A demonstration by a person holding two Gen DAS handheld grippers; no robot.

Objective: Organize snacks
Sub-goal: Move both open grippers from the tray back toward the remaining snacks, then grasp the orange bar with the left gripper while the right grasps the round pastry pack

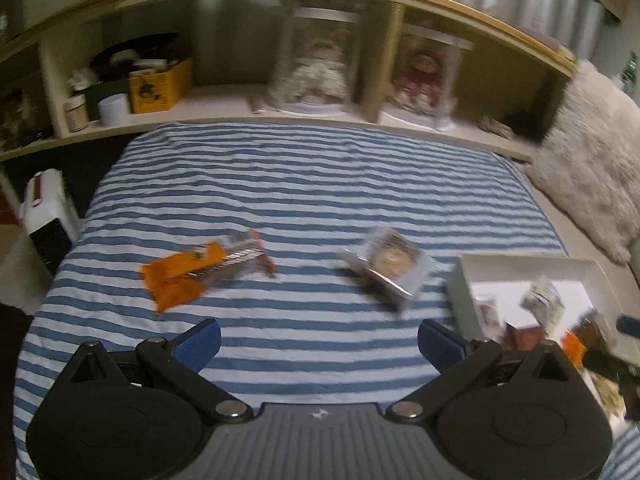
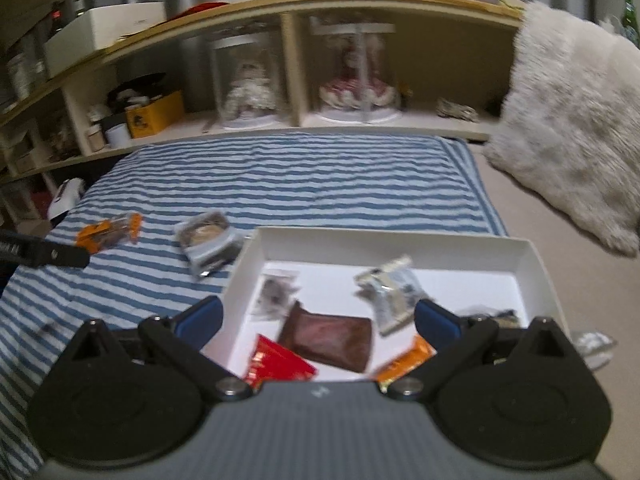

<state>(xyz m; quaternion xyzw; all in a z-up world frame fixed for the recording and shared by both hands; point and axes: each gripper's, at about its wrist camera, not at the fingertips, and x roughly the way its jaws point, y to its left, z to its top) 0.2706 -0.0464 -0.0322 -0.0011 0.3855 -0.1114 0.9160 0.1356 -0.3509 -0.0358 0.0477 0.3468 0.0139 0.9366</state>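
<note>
A bed with a blue-and-white striped sheet (image 1: 304, 184) stands before a low wooden shelf (image 2: 288, 4), and a fluffy cream pillow (image 2: 572, 120) lies at the right. On the sheet rests a shallow white cardboard box (image 2: 384, 240). I judge the task well advanced: a glossy brown pouch (image 2: 326, 340), a red packet (image 2: 276, 364), a crinkled silver packet (image 2: 390, 292) and others are inside. Two remain outside: an orange wrapper (image 1: 200, 272) well apart, and a clear cookie packet (image 1: 390, 266) just beside the box. The left gripper (image 1: 319, 344) and the right gripper (image 2: 318, 322) are both spread wide and empty.
</note>
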